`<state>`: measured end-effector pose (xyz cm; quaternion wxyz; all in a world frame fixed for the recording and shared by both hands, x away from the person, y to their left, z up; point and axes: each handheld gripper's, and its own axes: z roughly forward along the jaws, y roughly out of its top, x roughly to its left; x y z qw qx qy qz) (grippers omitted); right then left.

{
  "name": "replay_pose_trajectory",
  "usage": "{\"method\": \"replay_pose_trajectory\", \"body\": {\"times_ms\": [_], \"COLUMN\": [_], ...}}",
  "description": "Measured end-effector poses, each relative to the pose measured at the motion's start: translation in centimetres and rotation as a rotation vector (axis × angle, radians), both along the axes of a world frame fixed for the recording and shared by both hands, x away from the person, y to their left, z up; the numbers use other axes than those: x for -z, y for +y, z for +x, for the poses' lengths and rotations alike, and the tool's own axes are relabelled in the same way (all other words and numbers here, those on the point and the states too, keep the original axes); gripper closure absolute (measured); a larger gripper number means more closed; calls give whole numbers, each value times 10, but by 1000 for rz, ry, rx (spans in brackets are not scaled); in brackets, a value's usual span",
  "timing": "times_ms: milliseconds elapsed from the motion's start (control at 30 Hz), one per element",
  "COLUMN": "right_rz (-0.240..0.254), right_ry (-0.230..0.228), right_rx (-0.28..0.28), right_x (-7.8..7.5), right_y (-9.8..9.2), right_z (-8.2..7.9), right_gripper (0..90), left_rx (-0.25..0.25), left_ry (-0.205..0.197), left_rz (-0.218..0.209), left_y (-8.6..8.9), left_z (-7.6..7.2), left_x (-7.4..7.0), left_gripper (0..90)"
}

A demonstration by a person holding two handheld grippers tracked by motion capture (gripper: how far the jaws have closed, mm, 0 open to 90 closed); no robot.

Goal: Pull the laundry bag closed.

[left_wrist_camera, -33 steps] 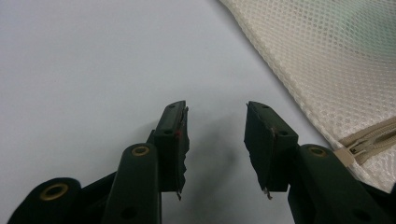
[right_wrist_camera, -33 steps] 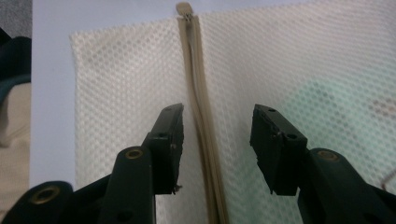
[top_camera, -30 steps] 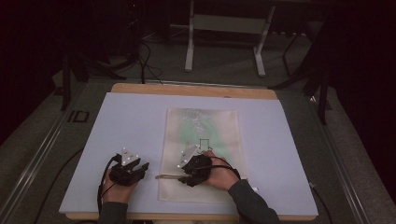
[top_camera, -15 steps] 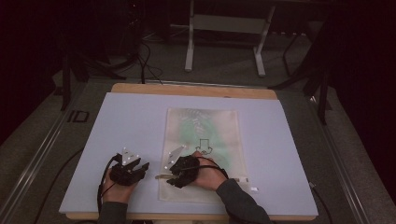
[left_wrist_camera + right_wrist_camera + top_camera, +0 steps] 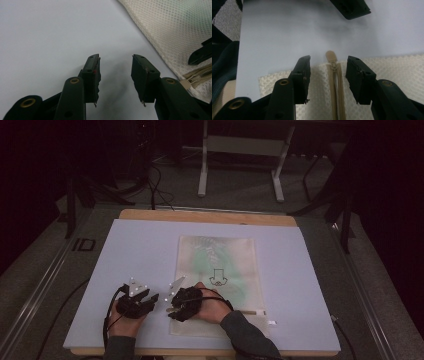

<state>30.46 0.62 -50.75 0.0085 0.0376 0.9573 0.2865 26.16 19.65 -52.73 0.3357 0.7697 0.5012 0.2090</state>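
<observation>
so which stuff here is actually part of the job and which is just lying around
In the job:
- mesh bag
- its zipper pull, lying between the open jaws of the right hand-held gripper
- left hand-held gripper, open over the bare mat beside the bag

Lying about:
- small white tab on the mat by the bag's corner
- metal stand on the floor beyond the table

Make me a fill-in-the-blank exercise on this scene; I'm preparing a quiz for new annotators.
1. The jaws of the right gripper stand on either side of the bag's ____, without closing on it.
2. The left gripper hovers over the bare ____ mat, beside the mesh bag.
3. Both grippers have their jaws ____.
4. The zipper runs along the bag edge ____ to the person.

Missing words: zipper; white; open; nearest
</observation>
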Motion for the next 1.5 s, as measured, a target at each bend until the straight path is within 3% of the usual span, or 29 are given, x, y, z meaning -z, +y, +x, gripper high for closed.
{"method": "replay_pose_trajectory", "body": {"times_ms": [333, 733, 933, 1200, 1500], "right_rz": [-3, -41, -48, -90, -73], "right_ry": [1, -16, -14, -31, -40], "right_rx": [5, -8, 4, 8, 8], "right_x": [3, 9, 9, 6, 2], "right_y": [12, 28, 28, 31, 32], "right_z": [3, 6, 6, 1, 3], "right_gripper": [562, 625, 645, 804, 810], "left_rx": [-7, -16, -19, -12, -12], "left_ry": [7, 7, 15, 23, 21], "left_rz": [-5, -11, -10, -5, -7], "left_y": [2, 5, 6, 5, 4], "left_z": [0, 1, 1, 1, 1], "left_x": [0, 0, 0, 1, 1], "left_gripper": [578, 576, 573, 573, 574]}}
